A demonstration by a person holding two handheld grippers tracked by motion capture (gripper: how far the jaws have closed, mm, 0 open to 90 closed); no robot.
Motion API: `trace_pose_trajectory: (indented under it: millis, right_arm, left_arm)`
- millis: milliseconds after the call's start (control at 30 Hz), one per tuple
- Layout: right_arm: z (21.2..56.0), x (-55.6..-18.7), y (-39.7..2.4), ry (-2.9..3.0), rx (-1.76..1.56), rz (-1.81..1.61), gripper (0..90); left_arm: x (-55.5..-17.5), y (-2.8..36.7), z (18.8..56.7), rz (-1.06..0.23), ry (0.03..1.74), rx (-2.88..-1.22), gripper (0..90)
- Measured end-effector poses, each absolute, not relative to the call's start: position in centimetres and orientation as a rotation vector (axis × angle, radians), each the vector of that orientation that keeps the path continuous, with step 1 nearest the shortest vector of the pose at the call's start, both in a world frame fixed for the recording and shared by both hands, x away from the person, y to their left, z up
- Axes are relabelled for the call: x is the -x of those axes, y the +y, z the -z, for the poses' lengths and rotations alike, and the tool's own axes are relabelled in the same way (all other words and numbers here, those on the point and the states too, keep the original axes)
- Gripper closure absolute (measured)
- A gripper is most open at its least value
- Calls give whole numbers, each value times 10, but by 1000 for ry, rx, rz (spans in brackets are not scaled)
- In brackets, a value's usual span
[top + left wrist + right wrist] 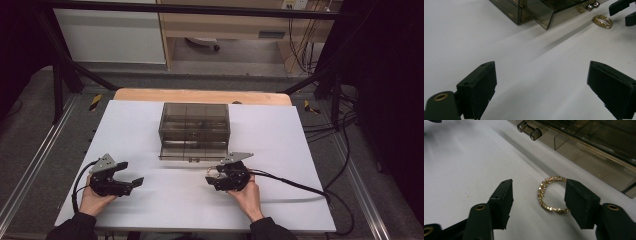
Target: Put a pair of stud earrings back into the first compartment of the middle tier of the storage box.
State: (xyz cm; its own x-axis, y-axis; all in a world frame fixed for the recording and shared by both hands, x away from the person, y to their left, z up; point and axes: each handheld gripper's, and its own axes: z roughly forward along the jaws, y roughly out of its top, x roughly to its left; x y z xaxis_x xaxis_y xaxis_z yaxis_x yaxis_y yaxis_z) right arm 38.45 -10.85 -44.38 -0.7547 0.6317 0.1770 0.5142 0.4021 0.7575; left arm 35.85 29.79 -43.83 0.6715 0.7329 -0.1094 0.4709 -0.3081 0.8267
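The right gripper (pixel 537 197) brackets the gold bracelet (pixel 549 193) on the white table (pixel 150 200), near the box's open drawer (pixel 192 149), jaws not yet clamped. Grasping and stowing remain. The left gripper (pixel 541 85) rests released.

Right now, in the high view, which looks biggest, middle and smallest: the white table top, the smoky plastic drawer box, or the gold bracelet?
1. White table top, by far the largest.
2. Smoky plastic drawer box, mid-sized.
3. Gold bracelet, a tiny glint by the right gripper, partly hidden.
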Motion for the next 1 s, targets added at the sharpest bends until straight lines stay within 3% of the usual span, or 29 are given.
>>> trace_pose_trajectory:
  millis: [133,467,1000]
  right_arm:
    - [445,-387,-107,2522,-1019,-1255,458]
    - [450,-393,-104,2554,-1000,-1241,660]
    - [456,-397,-102,2568,-1012,-1226,781]
  left_arm:
    - [-358,298,438,-359,934,-1967,85]
    - [-358,298,438,-359,934,-1968,85]
    - [-359,298,438,-361,935,-1970,85]
